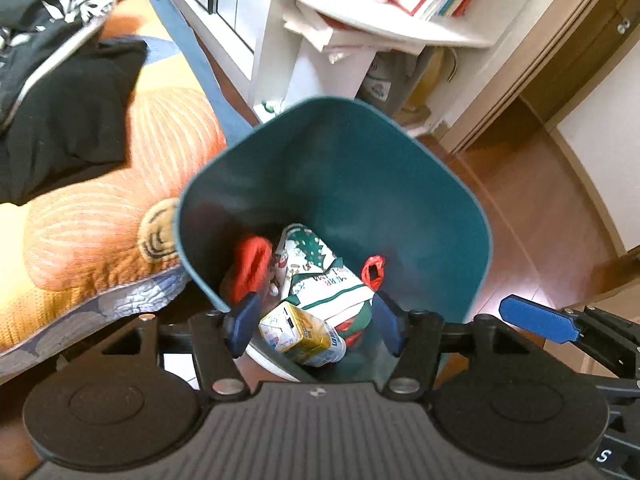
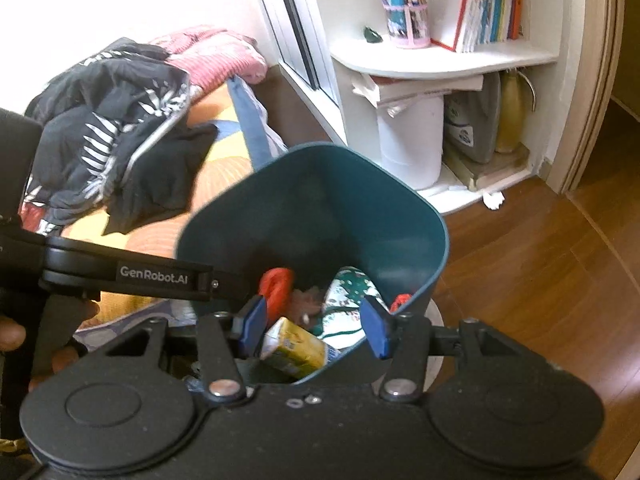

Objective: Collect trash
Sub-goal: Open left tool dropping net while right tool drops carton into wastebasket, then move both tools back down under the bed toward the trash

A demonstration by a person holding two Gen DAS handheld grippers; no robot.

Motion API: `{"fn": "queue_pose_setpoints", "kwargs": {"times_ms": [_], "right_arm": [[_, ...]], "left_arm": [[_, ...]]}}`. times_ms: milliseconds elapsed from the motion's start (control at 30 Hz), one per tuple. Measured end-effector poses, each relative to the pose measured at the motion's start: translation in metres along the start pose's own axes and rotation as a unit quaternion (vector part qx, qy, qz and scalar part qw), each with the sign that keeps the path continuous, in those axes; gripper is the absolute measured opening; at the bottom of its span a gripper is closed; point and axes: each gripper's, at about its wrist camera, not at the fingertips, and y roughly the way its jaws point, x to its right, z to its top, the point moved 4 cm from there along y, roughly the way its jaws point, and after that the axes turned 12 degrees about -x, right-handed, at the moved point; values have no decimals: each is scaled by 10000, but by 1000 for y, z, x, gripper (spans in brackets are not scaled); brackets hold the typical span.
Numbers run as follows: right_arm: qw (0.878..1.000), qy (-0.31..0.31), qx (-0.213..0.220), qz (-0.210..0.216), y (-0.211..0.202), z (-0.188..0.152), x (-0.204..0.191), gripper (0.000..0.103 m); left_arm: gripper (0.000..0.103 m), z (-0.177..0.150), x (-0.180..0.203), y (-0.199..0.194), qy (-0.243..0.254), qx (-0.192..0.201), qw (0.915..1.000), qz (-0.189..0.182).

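Now, left gripper: I see it released, yellow carton below, in teal bin.
Right gripper: gaping, empty; only its view shows the person's hand.

Smooth matt plastic bin, glossy wood floor, ribbed cloth quilt.

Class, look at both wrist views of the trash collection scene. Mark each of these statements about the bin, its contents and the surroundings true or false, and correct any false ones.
1. The bin is teal. True.
2. A yellow drink carton lies inside the bin. True.
3. The bin is empty. False: it holds the carton, a patterned wrapper and red scraps.
4. The left hand-held gripper is clamped shut. False: its jaws stand apart.
5. Books stand on the white shelf. True.
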Motion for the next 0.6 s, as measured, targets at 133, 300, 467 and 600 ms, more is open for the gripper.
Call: {"fn": "queue_pose_setpoints", "kwargs": {"times_ms": [133,300,467,600], "right_arm": [[9998,-192,105,35,-19,0,-19,53],[9988,-435,211,118,-40,-3,-47,53],[9967,-713,296,242,-57,-5,-77,53],[9942,-960,319,376,-68,-10,-102,53]], "left_arm": [[61,-9,-4,-28,37,238,9997,10],[61,-27,-17,-63,-6,468,9989,-2],[62,-49,-35,-98,-102,726,9973,-41],[70,-69,-56,-126,-235,968,9950,3]]}}
